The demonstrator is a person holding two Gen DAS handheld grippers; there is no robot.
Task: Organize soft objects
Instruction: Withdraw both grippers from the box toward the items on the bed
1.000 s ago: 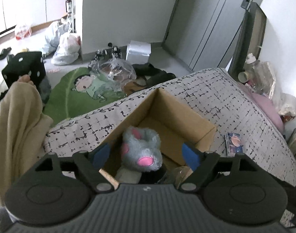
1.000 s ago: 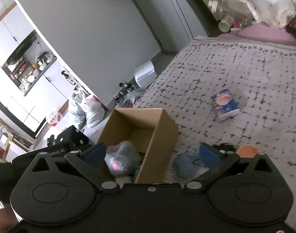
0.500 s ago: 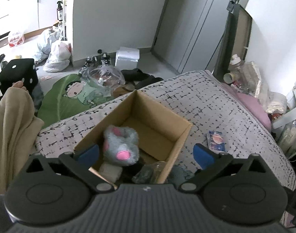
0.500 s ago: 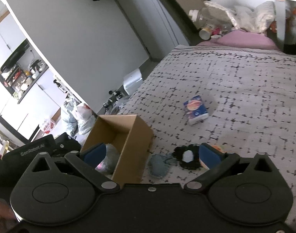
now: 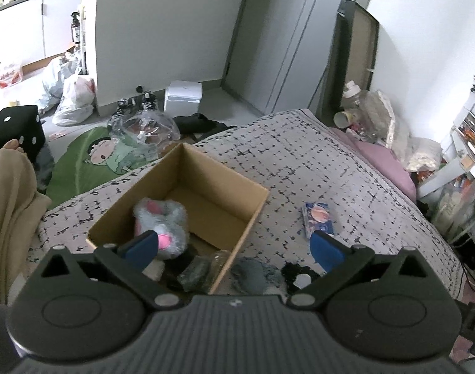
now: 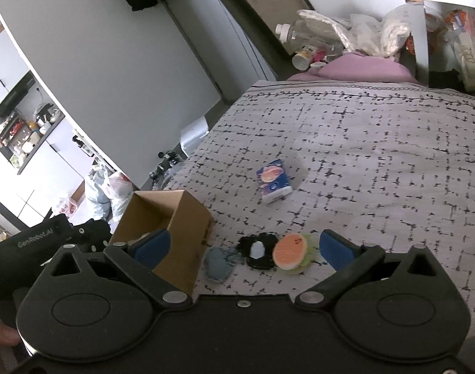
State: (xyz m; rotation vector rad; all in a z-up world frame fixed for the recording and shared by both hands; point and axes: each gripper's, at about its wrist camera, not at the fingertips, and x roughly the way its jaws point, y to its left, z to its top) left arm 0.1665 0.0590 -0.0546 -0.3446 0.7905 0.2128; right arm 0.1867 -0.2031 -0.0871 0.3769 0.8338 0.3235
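Both grippers farther back from cardboard box (image 5: 206, 187), fingers spread, tilted downward

Both views are lit by soft, even daylight, without hard shadows. The brightest zone is at the far left, where the white cupboards (image 6: 7, 193) are nearly washed out. Under the cardboard box (image 5: 212, 187) the shadow is weak, and its inner walls are a little darker. The fisheye lens bends straight lines strongly: the door (image 5: 287, 40) and the walls lean and curve near the edges, and the corners turn dark. The picture is slightly soft, most in the right wrist view, where the patterned bedcover (image 6: 377, 162) looks smeared.
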